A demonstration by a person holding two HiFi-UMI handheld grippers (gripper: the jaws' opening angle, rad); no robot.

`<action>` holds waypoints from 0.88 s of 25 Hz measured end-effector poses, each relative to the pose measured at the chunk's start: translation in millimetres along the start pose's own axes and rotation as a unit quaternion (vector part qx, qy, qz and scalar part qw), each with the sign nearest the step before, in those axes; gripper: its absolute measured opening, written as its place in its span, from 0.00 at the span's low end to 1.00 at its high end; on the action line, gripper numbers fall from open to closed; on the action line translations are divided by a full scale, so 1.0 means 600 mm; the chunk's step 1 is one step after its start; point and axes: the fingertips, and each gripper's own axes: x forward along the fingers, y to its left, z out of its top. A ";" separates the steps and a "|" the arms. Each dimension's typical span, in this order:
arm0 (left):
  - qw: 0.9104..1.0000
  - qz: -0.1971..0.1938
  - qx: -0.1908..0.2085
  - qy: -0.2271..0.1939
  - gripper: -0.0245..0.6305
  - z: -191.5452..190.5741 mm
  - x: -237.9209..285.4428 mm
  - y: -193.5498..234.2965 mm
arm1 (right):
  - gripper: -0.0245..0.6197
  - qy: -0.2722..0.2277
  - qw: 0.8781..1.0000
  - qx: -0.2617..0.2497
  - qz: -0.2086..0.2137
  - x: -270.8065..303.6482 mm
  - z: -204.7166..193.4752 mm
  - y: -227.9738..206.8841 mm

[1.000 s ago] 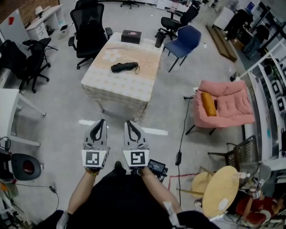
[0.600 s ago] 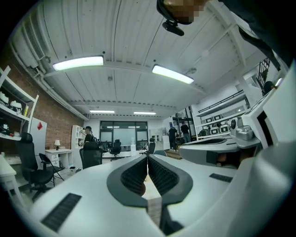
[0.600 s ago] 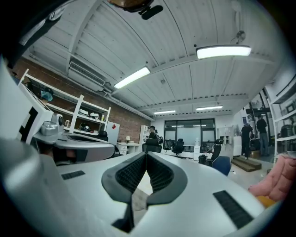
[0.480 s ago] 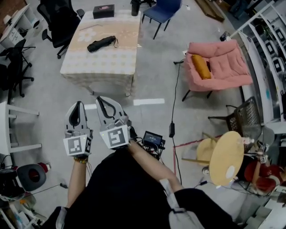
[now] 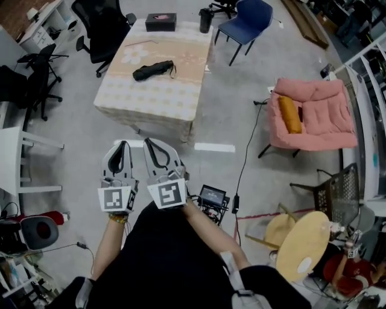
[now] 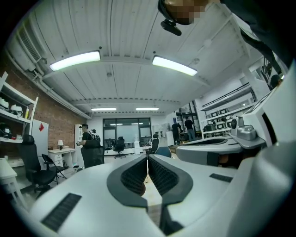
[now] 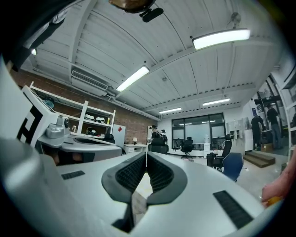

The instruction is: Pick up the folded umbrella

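Note:
A black folded umbrella (image 5: pixel 153 70) lies on the far table (image 5: pixel 145 105), which wears a pale patterned cloth. Both grippers are held level over the floor, well short of that table. My left gripper (image 5: pixel 122 144) is shut with nothing between its tips. Beside it my right gripper (image 5: pixel 151 142) is shut too, jaw tips together and empty. In the left gripper view the left gripper (image 6: pixel 147 156) shows its ribbed pads meeting. In the right gripper view the right gripper (image 7: pixel 146 154) looks the same. The umbrella is hidden in both gripper views.
A black box (image 5: pixel 160 22) sits at the table's far end. Black office chairs (image 5: pixel 105 27) stand at the left, a blue chair (image 5: pixel 246 18) behind the table. A pink cushioned chair (image 5: pixel 313 114) stands right, with a cable (image 5: pixel 246 163) across the floor and a round wooden stool (image 5: pixel 300 244) nearby.
The view has swung and shifted over the second; the table and umbrella sit in a slightly different place in the picture. Both grippers stay side by side and shut.

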 end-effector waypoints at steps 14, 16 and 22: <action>0.999 -0.034 -0.005 -0.005 0.07 -0.008 0.096 0.079 | 0.06 0.017 0.999 -0.009 -0.039 0.110 -0.008 -0.052; 0.999 -0.044 -0.008 -0.005 0.07 -0.010 0.106 0.105 | 0.06 0.018 0.999 -0.014 -0.044 0.135 -0.004 -0.045; 0.997 -0.068 -0.018 -0.006 0.07 -0.021 0.130 0.180 | 0.06 0.020 0.997 -0.027 -0.063 0.203 0.005 -0.020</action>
